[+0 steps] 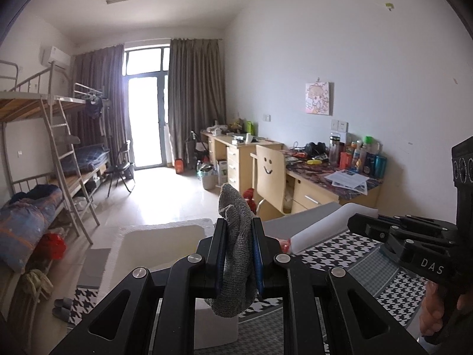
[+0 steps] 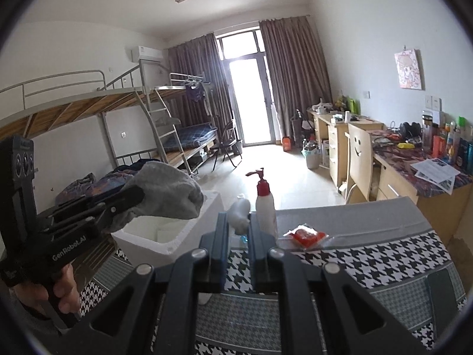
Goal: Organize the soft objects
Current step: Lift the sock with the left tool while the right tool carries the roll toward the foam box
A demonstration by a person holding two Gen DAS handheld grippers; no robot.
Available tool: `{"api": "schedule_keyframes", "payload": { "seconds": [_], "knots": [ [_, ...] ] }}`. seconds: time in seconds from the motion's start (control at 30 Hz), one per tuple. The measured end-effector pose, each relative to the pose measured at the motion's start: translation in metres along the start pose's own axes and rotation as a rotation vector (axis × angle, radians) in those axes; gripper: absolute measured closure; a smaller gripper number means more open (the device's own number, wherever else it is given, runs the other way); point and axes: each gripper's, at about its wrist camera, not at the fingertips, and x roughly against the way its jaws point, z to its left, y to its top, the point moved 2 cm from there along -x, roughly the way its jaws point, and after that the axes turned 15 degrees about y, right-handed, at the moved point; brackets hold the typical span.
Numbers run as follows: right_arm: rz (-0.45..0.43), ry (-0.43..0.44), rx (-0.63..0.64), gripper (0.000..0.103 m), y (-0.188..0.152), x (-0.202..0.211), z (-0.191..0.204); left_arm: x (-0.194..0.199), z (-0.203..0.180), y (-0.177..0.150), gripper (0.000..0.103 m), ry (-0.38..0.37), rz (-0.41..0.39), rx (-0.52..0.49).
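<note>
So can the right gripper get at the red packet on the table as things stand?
Probably not yet. The path looks free: the red packet lies in the open on the houndstooth tablecloth, just ahead and right of the right gripper. But its jaws are already shut on a white plastic bottle.

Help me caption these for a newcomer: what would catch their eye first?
A grey sock pinched in the left tongs, held above a white foam box beside the houndstooth cloth. On that cloth, a red-capped pump bottle stands next to a red packet; the right tongs are shut.
</note>
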Motion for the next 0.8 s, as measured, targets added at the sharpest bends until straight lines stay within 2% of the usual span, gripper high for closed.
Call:
{"api": "schedule_keyframes", "payload": {
  "seconds": [0.53, 0.8],
  "knots": [
    [0.019, 0.054, 0.05, 0.088, 0.015, -0.028, 0.016, -0.008, 0.029, 0.006, 0.086, 0.12, -0.016, 0.029],
    [0.041, 0.095, 0.075, 0.088, 0.019, -0.045, 0.027, -0.017, 0.041, 0.003, 0.086, 0.169, 0.005, 0.045]
  ]
}}
